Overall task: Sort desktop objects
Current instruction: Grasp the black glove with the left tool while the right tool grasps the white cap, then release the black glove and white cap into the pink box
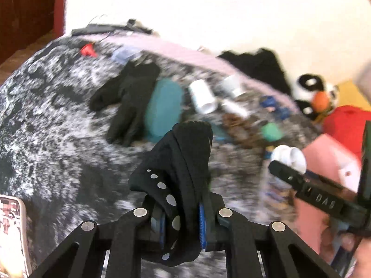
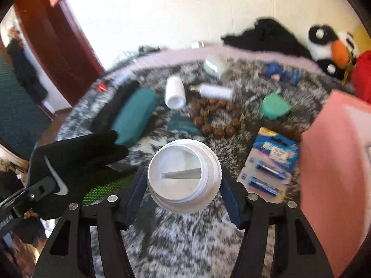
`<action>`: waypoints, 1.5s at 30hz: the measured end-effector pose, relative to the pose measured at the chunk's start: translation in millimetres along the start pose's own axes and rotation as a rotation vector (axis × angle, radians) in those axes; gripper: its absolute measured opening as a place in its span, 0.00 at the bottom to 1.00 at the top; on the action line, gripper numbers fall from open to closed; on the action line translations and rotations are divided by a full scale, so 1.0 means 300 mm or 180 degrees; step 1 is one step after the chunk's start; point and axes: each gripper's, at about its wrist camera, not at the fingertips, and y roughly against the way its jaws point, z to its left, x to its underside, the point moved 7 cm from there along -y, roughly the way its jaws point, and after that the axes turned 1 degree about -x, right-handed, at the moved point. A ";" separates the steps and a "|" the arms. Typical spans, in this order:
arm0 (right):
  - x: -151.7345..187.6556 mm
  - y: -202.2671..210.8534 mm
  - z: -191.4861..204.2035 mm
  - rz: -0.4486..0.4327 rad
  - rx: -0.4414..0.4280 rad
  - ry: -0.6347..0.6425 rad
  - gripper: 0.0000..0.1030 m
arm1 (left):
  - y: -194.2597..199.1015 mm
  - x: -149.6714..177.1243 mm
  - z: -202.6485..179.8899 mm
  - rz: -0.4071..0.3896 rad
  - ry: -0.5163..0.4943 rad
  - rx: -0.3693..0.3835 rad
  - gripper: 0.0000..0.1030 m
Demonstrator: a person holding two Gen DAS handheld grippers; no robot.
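Observation:
My left gripper [image 1: 182,220] is shut on a black glove with grey dots [image 1: 183,162] and holds it above the grey speckled rug [image 1: 58,127]. A second black glove [image 1: 129,99] lies flat on the rug beside a teal case [image 1: 163,106]. My right gripper [image 2: 184,185] is shut on a white ribbed bottle [image 2: 184,176], its open mouth facing the camera. The right gripper also shows at the right in the left wrist view [image 1: 289,162]. The held glove also shows at the left in the right wrist view [image 2: 76,153].
On the rug lie a white bottle [image 2: 175,92], a white bulb [image 2: 215,91], a wooden bead bracelet [image 2: 215,118], a green lid [image 2: 274,106], a battery pack [image 2: 269,169] and a blue figure [image 2: 281,73]. A pink box [image 2: 334,173] stands right. A phone [image 1: 12,231] lies left.

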 end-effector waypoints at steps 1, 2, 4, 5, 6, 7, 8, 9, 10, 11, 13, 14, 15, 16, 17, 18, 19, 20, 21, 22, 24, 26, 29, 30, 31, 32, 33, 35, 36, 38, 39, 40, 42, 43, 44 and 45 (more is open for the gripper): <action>0.000 0.048 0.009 -0.0077 -0.0013 0.0012 0.62 | 0.036 -0.006 -0.037 -0.0060 -0.0025 0.0073 0.14; -0.002 0.111 0.009 -0.0184 -0.0020 0.0011 0.62 | 0.071 -0.012 -0.074 -0.0120 -0.0049 0.0147 0.14; -0.002 0.240 -0.012 -0.0425 0.0037 -0.0025 0.62 | 0.144 -0.024 -0.172 -0.0249 -0.0114 0.0336 0.14; -0.002 0.304 -0.023 -0.0547 0.0069 -0.0044 0.62 | 0.176 -0.028 -0.222 -0.0306 -0.0152 0.0425 0.14; 0.000 0.381 -0.049 -0.0698 0.0129 -0.0075 0.62 | 0.189 -0.026 -0.280 -0.0319 -0.0206 0.0506 0.14; -0.002 0.447 -0.079 -0.0836 0.0200 -0.0114 0.62 | 0.196 -0.023 -0.340 -0.0320 -0.0264 0.0585 0.14; -0.003 0.507 -0.114 -0.0953 0.0276 -0.0156 0.62 | 0.203 -0.020 -0.400 -0.0321 -0.0322 0.0664 0.14; -0.004 0.564 -0.148 -0.1065 0.0363 -0.0198 0.62 | 0.211 -0.017 -0.460 -0.0321 -0.0381 0.0743 0.14; -0.002 0.623 -0.187 -0.1175 0.0457 -0.0248 0.62 | 0.219 -0.014 -0.520 -0.0322 -0.0439 0.0822 0.14; 0.002 0.684 -0.227 -0.1284 0.0553 -0.0298 0.62 | 0.227 -0.010 -0.579 -0.0322 -0.0497 0.0900 0.14; 0.012 0.785 -0.318 -0.1442 0.0733 -0.0419 0.62 | 0.243 -0.003 -0.699 -0.0323 -0.0614 0.1058 0.14; 0.019 0.827 -0.362 -0.1496 0.0816 -0.0479 0.63 | 0.252 0.001 -0.758 -0.0323 -0.0673 0.1137 0.14; 0.026 0.862 -0.403 -0.1538 0.0887 -0.0539 0.63 | 0.260 0.005 -0.818 -0.0323 -0.0731 0.1215 0.14; 0.035 0.892 -0.444 -0.1567 0.0946 -0.0606 0.63 | 0.251 0.012 -0.873 -0.0296 -0.0788 0.1268 0.14; 0.045 0.922 -0.484 -0.1594 0.1005 -0.0673 0.63 | 0.237 0.023 -0.919 -0.0261 -0.0839 0.1291 0.14; 0.055 0.942 -0.520 -0.1604 0.1049 -0.0734 0.63 | 0.223 0.036 -0.963 -0.0226 -0.0889 0.1308 0.14; 0.065 0.961 -0.554 -0.1610 0.1091 -0.0794 0.63 | 0.204 0.047 -1.004 -0.0180 -0.0934 0.1321 0.14; 0.076 0.973 -0.588 -0.1607 0.1120 -0.0859 0.63 | 0.185 0.058 -1.036 -0.0135 -0.0970 0.1329 0.14; 0.086 0.984 -0.622 -0.1602 0.1146 -0.0925 0.63 | 0.164 0.070 -1.068 -0.0093 -0.1015 0.1326 0.14; 0.094 0.984 -0.650 -0.1584 0.1168 -0.0977 0.63 | 0.143 0.083 -1.099 -0.0052 -0.1063 0.1319 0.15; 0.111 0.982 -0.699 -0.1543 0.1208 -0.1074 0.63 | 0.099 0.111 -1.158 0.0036 -0.1163 0.1296 0.16; 0.127 0.980 -0.739 -0.1500 0.1250 -0.1158 0.63 | 0.041 0.150 -1.211 0.0184 -0.1324 0.1256 0.24; 0.138 0.943 -0.795 -0.1360 0.1460 -0.1273 0.75 | -0.028 0.188 -1.254 0.0263 -0.1506 0.1074 0.89; 0.140 0.940 -0.822 -0.1351 0.1539 -0.1326 0.94 | -0.032 0.184 -1.249 0.0178 -0.1504 0.0959 0.97; 0.141 0.939 -0.850 -0.1348 0.1617 -0.1381 0.98 | -0.028 0.175 -1.241 0.0068 -0.1509 0.0863 0.97; 0.142 0.945 -0.861 -0.1368 0.1619 -0.1395 0.99 | -0.021 0.164 -1.229 0.0022 -0.1497 0.0845 0.97; 0.142 0.952 -0.868 -0.1392 0.1608 -0.1402 0.99 | -0.014 0.153 -1.216 -0.0005 -0.1479 0.0848 0.97; 0.141 0.971 -0.871 -0.1472 0.1572 -0.1429 0.99 | -0.001 0.130 -1.181 -0.0045 -0.1417 0.0831 0.97; 0.141 0.977 -0.874 -0.1497 0.1570 -0.1435 0.99 | 0.003 0.117 -1.157 -0.0055 -0.1364 0.0803 0.97; 0.138 0.980 -0.864 -0.1533 0.1553 -0.1438 0.99 | 0.008 0.096 -1.087 -0.0079 -0.1269 0.0727 0.97; 0.133 0.976 -0.863 -0.1536 0.1532 -0.1444 0.99 | 0.010 0.085 -1.050 -0.0091 -0.1223 0.0687 0.97; 0.130 0.969 -0.849 -0.1531 0.1499 -0.1444 0.99 | 0.012 0.075 -1.013 -0.0103 -0.1176 0.0647 0.97; 0.112 0.956 -0.827 -0.1531 0.1452 -0.1420 0.99 | 0.011 0.060 -0.946 -0.0116 -0.1097 0.0576 0.97; 0.101 0.944 -0.805 -0.1526 0.1424 -0.1384 0.99 | 0.009 0.059 -0.906 -0.0114 -0.1065 0.0529 0.97; 0.090 0.931 -0.781 -0.1521 0.1394 -0.1345 0.99 | 0.009 0.058 -0.861 -0.0111 -0.1031 0.0476 0.97; 0.078 0.913 -0.747 -0.1518 0.1348 -0.1291 0.99 | 0.010 0.057 -0.816 -0.0110 -0.1009 0.0420 0.97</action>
